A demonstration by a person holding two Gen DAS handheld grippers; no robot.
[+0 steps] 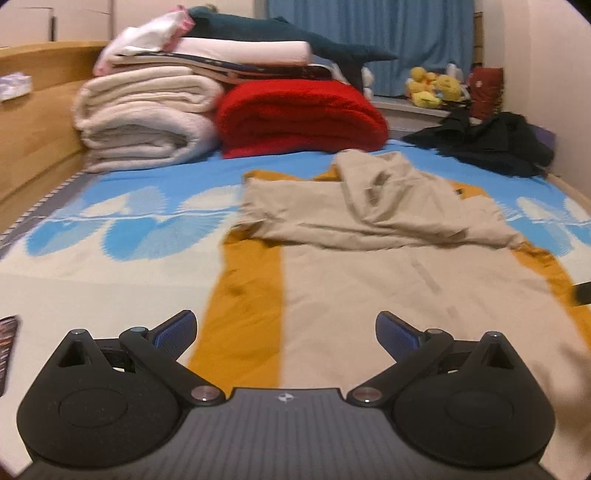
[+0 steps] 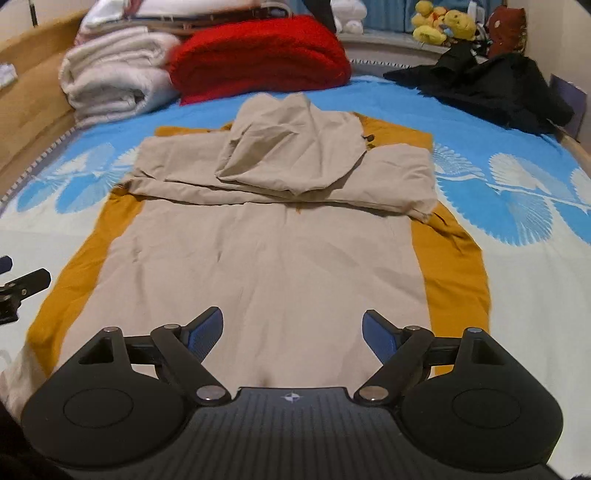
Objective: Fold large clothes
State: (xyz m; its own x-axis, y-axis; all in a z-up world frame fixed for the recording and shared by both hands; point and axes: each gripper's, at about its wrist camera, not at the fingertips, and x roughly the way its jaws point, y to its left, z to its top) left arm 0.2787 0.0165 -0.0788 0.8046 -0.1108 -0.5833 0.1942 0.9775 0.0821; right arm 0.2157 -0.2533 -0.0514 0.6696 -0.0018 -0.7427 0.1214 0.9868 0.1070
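Both the left claw (image 1: pixel 286 334) and right claw (image 2: pixel 293 334) gape wide and hold nothing, above the near end of the beige-and-mustard hooded garment (image 2: pixel 266 258) on the bed (image 2: pixel 535 295). Only the left view shows a blue curtain (image 1: pixel 369 33).

Both views are dim, warm and indoor-lit, with no glare and only soft shadows. Fisheye bending curves the edges, and corners go black at 1, 5, 7 and 11 o'clock. Motion blur smears the far background.
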